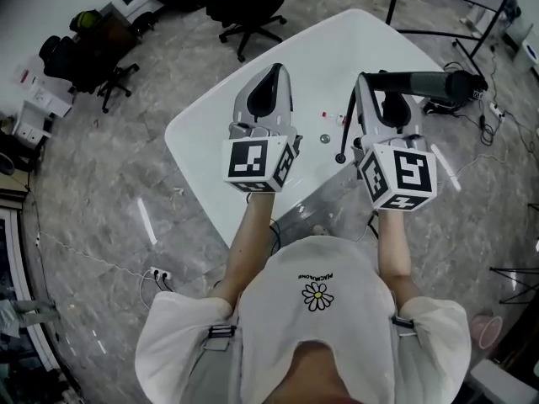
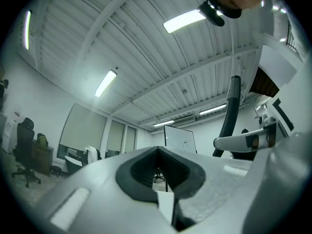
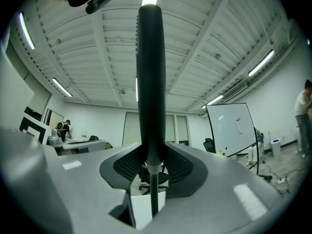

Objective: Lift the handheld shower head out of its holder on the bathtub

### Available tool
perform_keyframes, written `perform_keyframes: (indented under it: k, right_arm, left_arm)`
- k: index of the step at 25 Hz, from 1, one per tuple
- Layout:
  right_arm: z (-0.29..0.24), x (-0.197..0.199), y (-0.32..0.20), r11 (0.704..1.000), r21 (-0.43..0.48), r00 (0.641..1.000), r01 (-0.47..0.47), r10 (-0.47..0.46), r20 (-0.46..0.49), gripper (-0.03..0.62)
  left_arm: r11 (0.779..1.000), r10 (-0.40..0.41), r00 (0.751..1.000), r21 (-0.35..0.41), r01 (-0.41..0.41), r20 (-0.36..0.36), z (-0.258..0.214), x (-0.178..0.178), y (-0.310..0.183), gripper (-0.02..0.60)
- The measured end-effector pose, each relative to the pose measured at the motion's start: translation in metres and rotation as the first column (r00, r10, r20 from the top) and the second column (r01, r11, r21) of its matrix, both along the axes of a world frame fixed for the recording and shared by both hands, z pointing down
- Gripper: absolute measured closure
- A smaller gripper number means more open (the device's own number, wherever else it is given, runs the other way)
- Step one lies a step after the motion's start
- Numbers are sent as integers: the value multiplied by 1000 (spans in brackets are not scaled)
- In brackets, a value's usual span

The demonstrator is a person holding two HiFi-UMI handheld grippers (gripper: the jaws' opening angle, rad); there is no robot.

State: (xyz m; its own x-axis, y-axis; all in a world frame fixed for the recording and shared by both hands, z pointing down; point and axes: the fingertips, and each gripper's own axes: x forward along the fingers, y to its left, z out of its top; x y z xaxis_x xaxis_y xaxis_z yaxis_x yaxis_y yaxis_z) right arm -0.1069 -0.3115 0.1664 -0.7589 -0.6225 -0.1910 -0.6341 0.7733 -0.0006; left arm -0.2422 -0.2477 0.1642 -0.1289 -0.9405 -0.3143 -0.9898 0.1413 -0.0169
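Your right gripper (image 3: 151,152) is clamped on the black handle of the shower head (image 3: 150,77), and the thin hose (image 3: 153,194) comes out from between the jaws just under the handle. In the head view the shower head lies sideways and points to your right, over the far part of the white bathtub (image 1: 210,137). Your left gripper (image 2: 158,152) has its jaws together with nothing between them. It hovers over the bathtub, near the right one.
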Motion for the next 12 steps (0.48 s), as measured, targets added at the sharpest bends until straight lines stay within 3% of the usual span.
perform_keyframes:
  k: [12]
  right_arm:
    - [13,10,0,1000,-24,1000,8,-9,-30,444]
  left_arm:
    - [999,-25,1000,-22,26,13,-8,11,10,581]
